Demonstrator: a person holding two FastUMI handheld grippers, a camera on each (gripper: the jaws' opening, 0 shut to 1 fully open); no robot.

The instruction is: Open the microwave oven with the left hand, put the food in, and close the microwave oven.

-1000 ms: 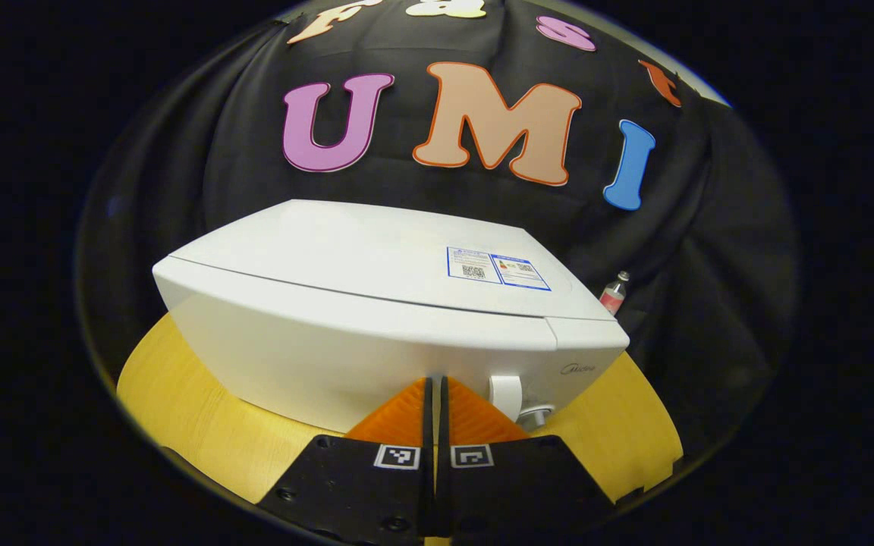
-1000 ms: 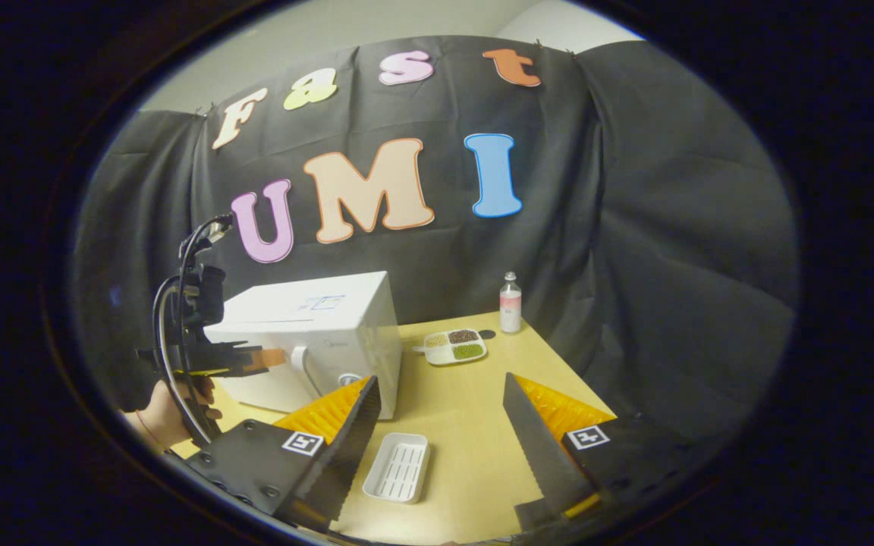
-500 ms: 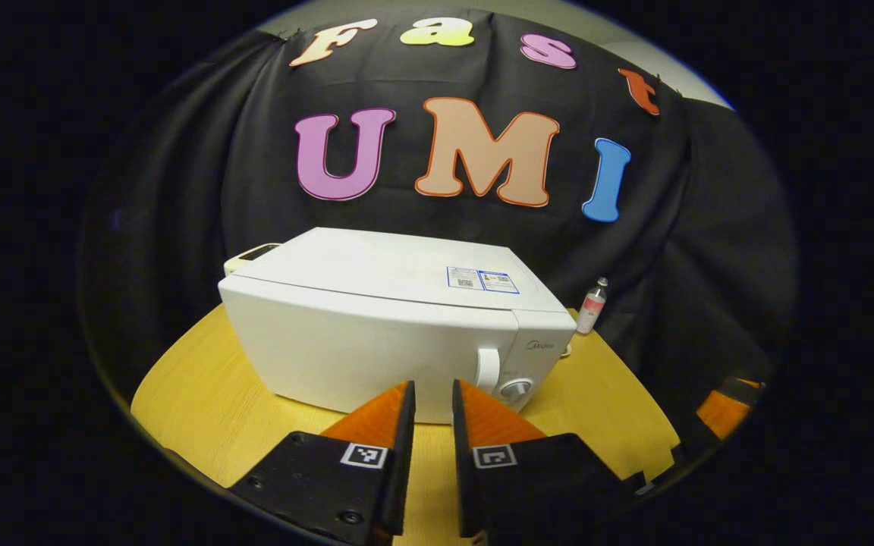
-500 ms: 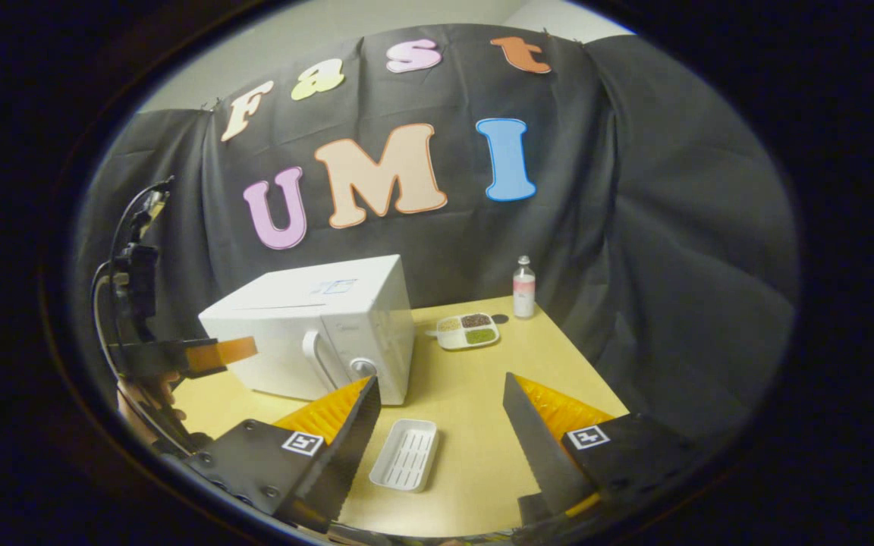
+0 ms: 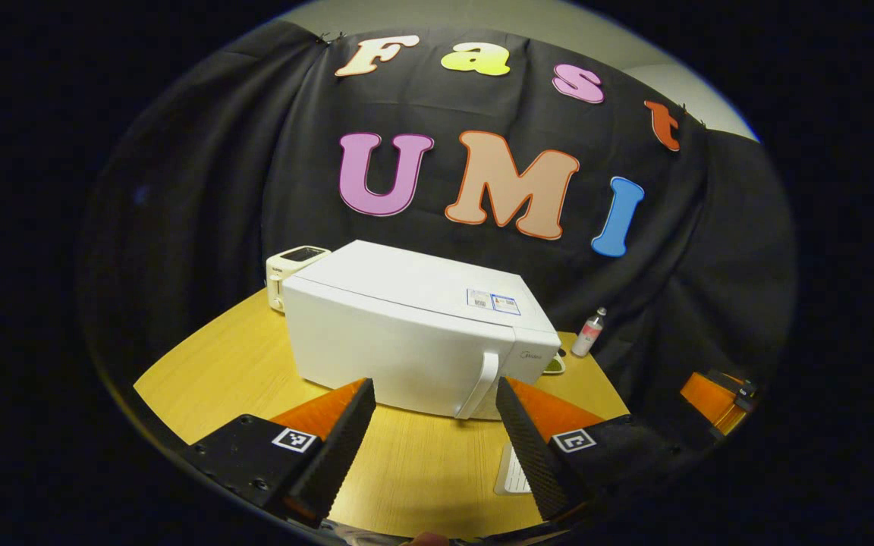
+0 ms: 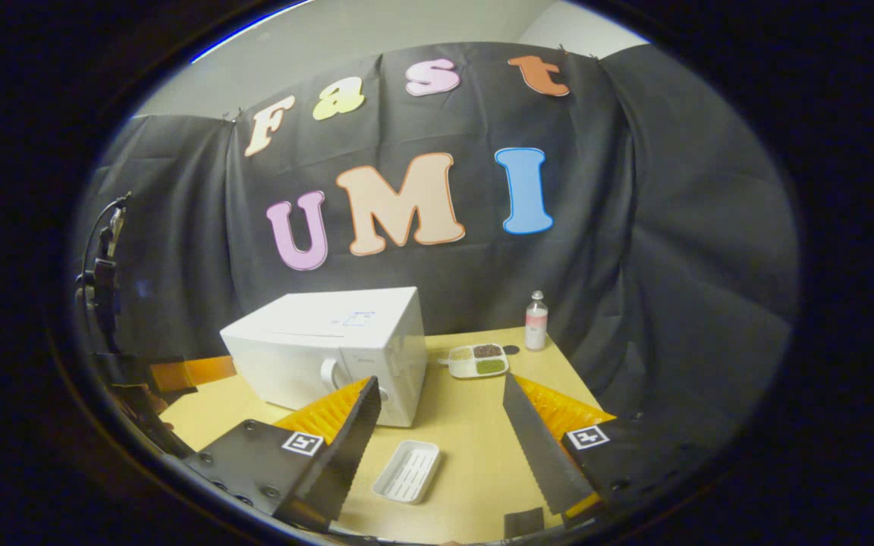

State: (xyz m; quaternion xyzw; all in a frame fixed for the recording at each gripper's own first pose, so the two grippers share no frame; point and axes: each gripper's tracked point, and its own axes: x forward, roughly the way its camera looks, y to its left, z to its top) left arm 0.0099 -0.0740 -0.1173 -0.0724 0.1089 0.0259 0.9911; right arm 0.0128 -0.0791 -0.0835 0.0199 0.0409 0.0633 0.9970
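The white microwave [image 5: 407,334] stands on the wooden table [image 5: 224,371] with its door closed and its handle [image 5: 480,383] at the door's right side. My left gripper [image 5: 433,428] hangs open a short way in front of it, nothing between its fingers. In the right gripper view the microwave [image 6: 331,345] is left of centre, and the left gripper [image 6: 209,371] floats off its left side. A divided tray of food [image 6: 476,361] lies on the table to the right of the microwave. My right gripper [image 6: 441,432] is open and empty above the table.
An empty white ribbed tray [image 6: 407,472] lies on the table below the right gripper. A small bottle [image 6: 536,321] stands at the table's back edge. A cream toaster [image 5: 293,265] sits behind the microwave's left end. The right gripper's orange finger [image 5: 706,396] shows at the far right.
My left gripper, shut and close against the microwave door a second ago, has drawn back and opened wide. The right gripper has stayed about where it was, still open.
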